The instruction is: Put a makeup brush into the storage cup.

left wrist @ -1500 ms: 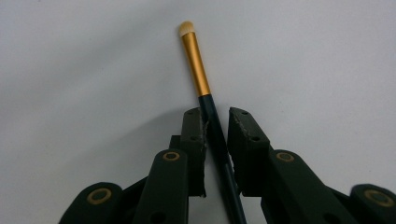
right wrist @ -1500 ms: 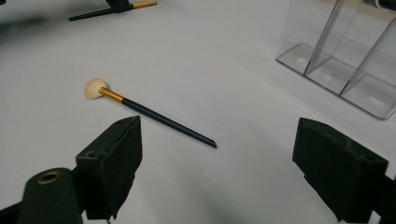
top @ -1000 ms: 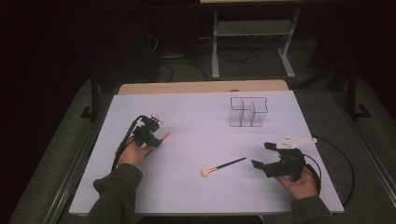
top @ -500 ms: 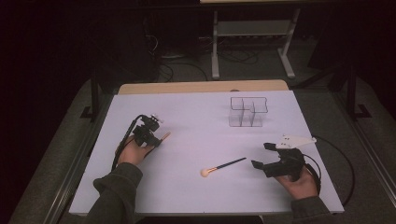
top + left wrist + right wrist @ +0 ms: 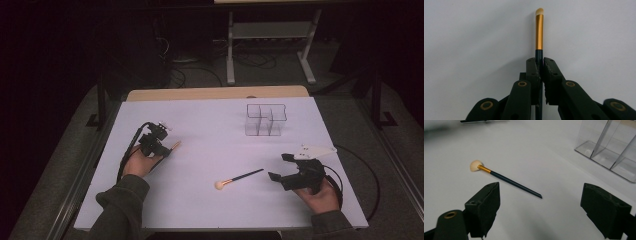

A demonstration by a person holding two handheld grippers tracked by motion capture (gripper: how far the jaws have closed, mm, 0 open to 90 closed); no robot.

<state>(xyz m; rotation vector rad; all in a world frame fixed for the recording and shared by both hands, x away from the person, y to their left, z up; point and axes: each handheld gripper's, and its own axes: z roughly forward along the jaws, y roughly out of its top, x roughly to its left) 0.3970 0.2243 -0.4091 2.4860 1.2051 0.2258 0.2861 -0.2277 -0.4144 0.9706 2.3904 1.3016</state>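
From the high view, the left gripper (image 5: 161, 146) sits on the white table (image 5: 200, 200) pinching a small gold-and-black makeup brush (image 5: 174, 145), while the right gripper (image 5: 281, 167) rests with jaws spread wide just beside a longer black-handled brush with a fluffy cream head (image 5: 239, 178). The clear plastic divided organizer (image 5: 265, 120) stands further back, all compartments looking bare. Left gripper view: jaws pressed tight on the small brush's dark handle, gold ferrule and pale tip poking out ahead. Right gripper view: jaws wide apart, fluffy brush lying flat between and beyond them, organizer off to the upper right, nothing inside.
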